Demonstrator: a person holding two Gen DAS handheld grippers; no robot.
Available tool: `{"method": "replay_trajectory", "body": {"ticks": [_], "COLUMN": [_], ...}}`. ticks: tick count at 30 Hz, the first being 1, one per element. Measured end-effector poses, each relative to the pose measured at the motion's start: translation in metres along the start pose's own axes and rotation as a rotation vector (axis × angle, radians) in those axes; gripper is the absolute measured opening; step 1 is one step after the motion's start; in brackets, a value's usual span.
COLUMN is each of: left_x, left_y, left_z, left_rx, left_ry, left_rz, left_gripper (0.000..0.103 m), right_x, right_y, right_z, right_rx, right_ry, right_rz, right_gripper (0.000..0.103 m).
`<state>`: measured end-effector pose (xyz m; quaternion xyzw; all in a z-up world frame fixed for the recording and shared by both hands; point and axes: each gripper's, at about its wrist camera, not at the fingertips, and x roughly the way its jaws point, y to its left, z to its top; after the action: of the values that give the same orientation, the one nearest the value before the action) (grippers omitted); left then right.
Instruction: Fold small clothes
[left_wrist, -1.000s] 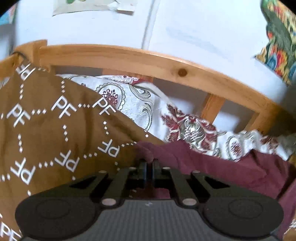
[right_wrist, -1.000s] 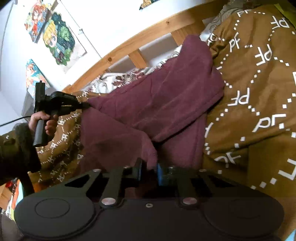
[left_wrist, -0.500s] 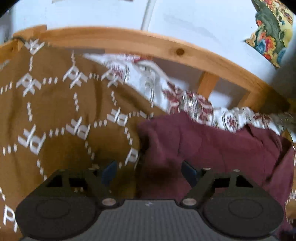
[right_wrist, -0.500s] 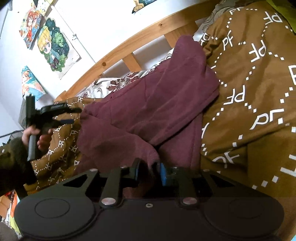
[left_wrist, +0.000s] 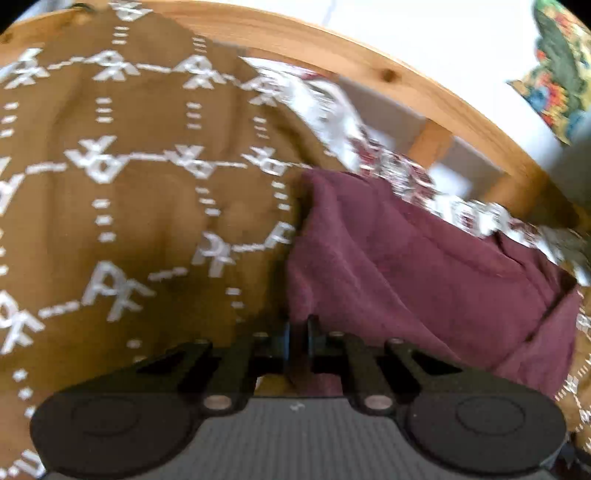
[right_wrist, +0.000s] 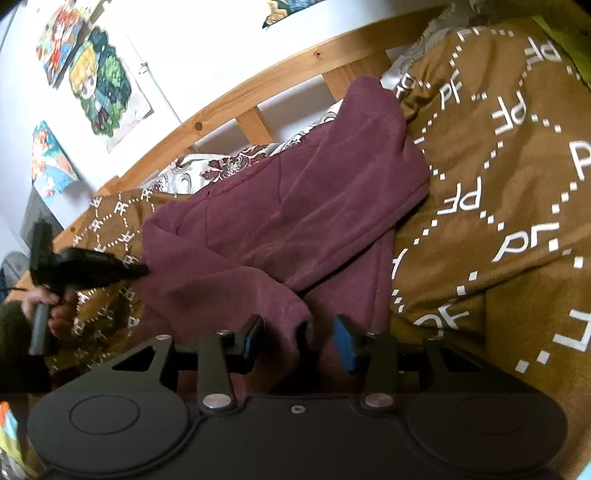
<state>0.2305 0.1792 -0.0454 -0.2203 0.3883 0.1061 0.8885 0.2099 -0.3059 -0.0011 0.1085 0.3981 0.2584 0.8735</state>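
Observation:
A maroon garment (right_wrist: 295, 206) lies partly folded on a brown blanket (right_wrist: 498, 184) printed with white letters. My right gripper (right_wrist: 297, 326) is at its near corner. Its jaws are opening, and the blue pads (right_wrist: 341, 343) stand apart on either side of the cloth without pressing it. My left gripper (right_wrist: 138, 271), held by a hand (right_wrist: 55, 314), pinches the garment's far left edge. In the left wrist view its jaws (left_wrist: 297, 328) are closing to a narrow slit on the edge of the maroon garment (left_wrist: 406, 266).
The brown blanket (left_wrist: 129, 206) covers most of the bed. A patterned white and red sheet (left_wrist: 388, 162) shows at the back. A wooden bed rail (right_wrist: 258, 92) runs behind it, under a white wall with cartoon posters (right_wrist: 103, 81).
The left gripper opened wide, dropped toward the garment's edge and closed on it again. The right jaws, earlier pinched on the near corner, have spread apart.

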Motion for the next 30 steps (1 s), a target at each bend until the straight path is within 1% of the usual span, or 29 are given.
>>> {"method": "replay_trajectory", "body": {"ticks": [3, 5, 7, 8, 9, 10, 11, 12, 13, 15, 16, 18, 20, 22, 25, 27, 30], "left_x": [0.002, 0.006, 0.007, 0.005, 0.002, 0.0, -0.003, -0.005, -0.008, -0.016, -0.022, -0.036, -0.052, -0.069, -0.092, -0.104, -0.119], "left_y": [0.004, -0.001, -0.005, -0.006, -0.006, -0.007, -0.006, -0.005, -0.004, -0.002, -0.003, -0.008, -0.014, -0.022, -0.033, -0.039, -0.045], "left_z": [-0.001, -0.002, -0.003, -0.003, -0.004, -0.005, -0.007, -0.01, -0.013, -0.019, -0.023, -0.034, -0.046, -0.06, -0.081, -0.094, -0.111], "left_rx": [-0.02, 0.011, 0.014, 0.011, 0.01, 0.013, 0.012, 0.007, -0.001, -0.008, 0.005, 0.06, 0.126, 0.198, 0.31, 0.36, 0.409], "left_ry": [0.014, 0.02, 0.017, 0.018, 0.014, 0.003, -0.015, -0.034, -0.042, -0.041, -0.045, -0.065, -0.085, -0.1, -0.096, -0.089, -0.057], "left_rz": [0.03, 0.053, 0.081, 0.092, 0.099, 0.093, 0.083, 0.074, 0.068, 0.063, 0.061, 0.052, 0.037, 0.012, -0.045, -0.09, -0.163], "left_gripper": [0.008, 0.01, 0.021, 0.032, 0.05, 0.06, 0.074, 0.08, 0.082, 0.088, 0.089, 0.096, 0.1, 0.102, 0.102, 0.102, 0.102], "right_x": [0.002, 0.004, 0.005, 0.005, 0.004, 0.003, 0.001, -0.001, -0.003, -0.01, -0.014, -0.026, -0.037, -0.047, -0.06, -0.068, -0.08], "right_y": [0.007, 0.01, 0.012, 0.014, 0.017, 0.02, 0.024, 0.028, 0.031, 0.038, 0.041, 0.047, 0.052, 0.058, 0.071, 0.08, 0.091], "right_z": [-0.001, -0.003, -0.005, -0.005, -0.005, -0.006, -0.006, -0.005, -0.004, -0.002, -0.002, -0.002, -0.006, -0.012, -0.02, -0.026, -0.036], "right_rx": [-0.041, -0.05, -0.059, -0.072, -0.085, -0.102, -0.124, -0.147, -0.168, -0.205, -0.221, -0.251, -0.278, -0.314, -0.389, -0.439, -0.488], "right_ry": [0.013, 0.019, 0.021, 0.022, 0.022, 0.024, 0.027, 0.028, 0.028, 0.027, 0.026, 0.023, 0.03, 0.045, 0.081, 0.11, 0.163], "right_rz": [-0.034, -0.048, -0.063, -0.077, -0.09, -0.104, -0.118, -0.131, -0.139, -0.152, -0.159, -0.167, -0.168, -0.168, -0.168, -0.164, -0.164], "right_gripper": [0.042, 0.041, 0.041, 0.041, 0.042, 0.043, 0.05, 0.059, 0.063, 0.077, 0.079, 0.089, 0.096, 0.099, 0.102, 0.102, 0.102]}}
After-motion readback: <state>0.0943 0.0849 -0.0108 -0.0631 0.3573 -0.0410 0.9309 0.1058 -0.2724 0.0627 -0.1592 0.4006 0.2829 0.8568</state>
